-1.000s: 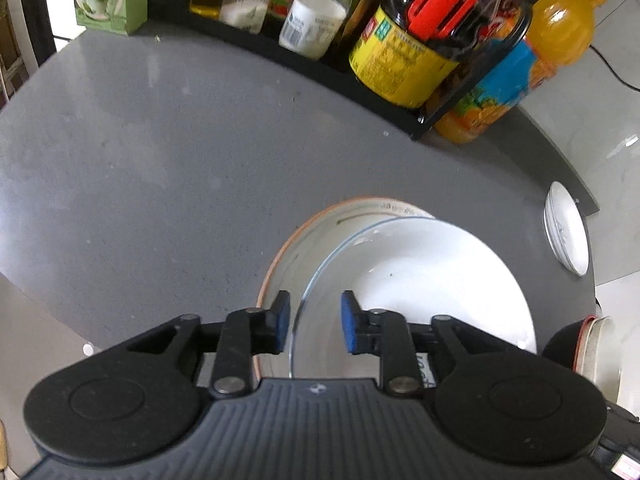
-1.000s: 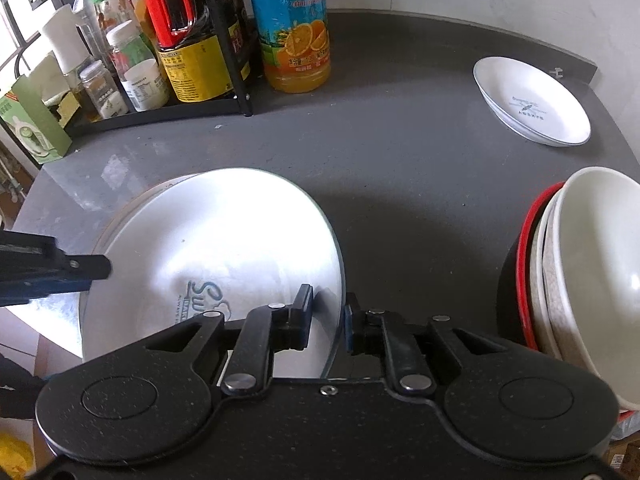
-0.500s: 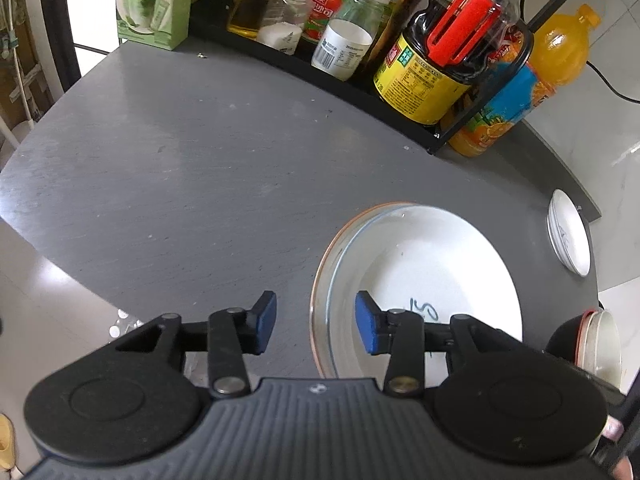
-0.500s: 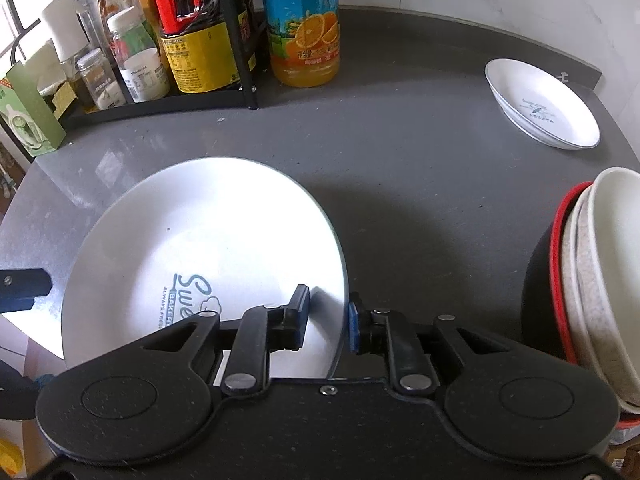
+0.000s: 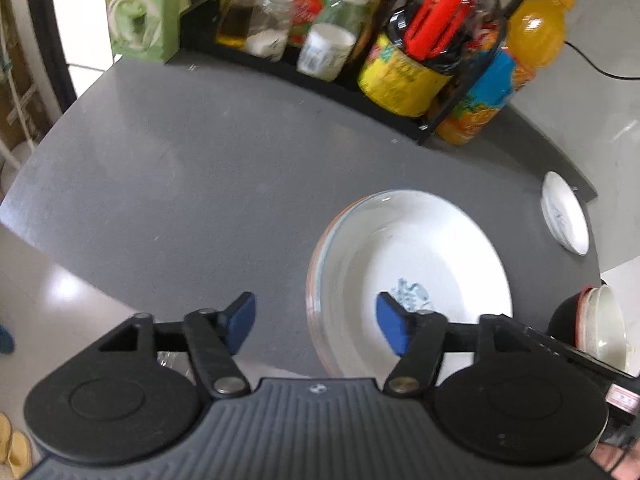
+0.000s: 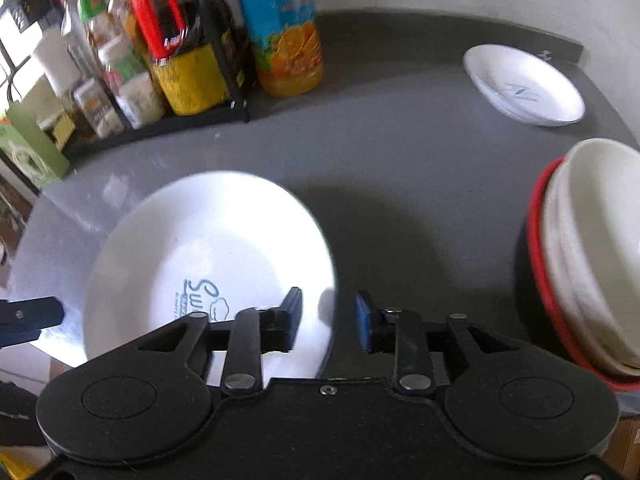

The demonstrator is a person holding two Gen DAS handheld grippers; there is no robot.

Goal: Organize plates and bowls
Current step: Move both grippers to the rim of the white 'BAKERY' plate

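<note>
Plates first: the white printed plate (image 6: 208, 248) sits on a stack, an orange-rimmed plate (image 5: 316, 264) showing under its edge in the left wrist view. Landmark for everything below is that stack, on the grey countertop (image 5: 192, 168).

Left of the stack: left gripper (image 5: 316, 322), jaws wide apart, nothing between them. One blue pad hangs off the stack's left side, the other over the plate's well. Not touching the rim, as far as I can tell.

At the stack's near-right edge: right gripper (image 6: 329, 322), jaws also apart, rim edge sitting in the gap, unclamped. Plate looks released and settled flat.

Right of the stack: nested bowls (image 6: 592, 256), white ones inside a red-rimmed one, well apart from the plates. Far right, behind the stack: a lone small white dish (image 6: 524, 86) with a blue mark, near the counter's back corner. Behind the stack: condiment rack (image 6: 160, 60) and orange juice bottle (image 6: 286, 28), not part of the job.

My read: stacking step is done, the small dish is the loose item left. To finish clean:
- back both grippers straight off, jaws kept wide, so no pad drags the rim and shifts the top plate
- lift before swinging right; the bowls stand close to the right gripper's path
- the dish's rim is thin and sloped, so grip it square at the edge nearest the stack
</note>
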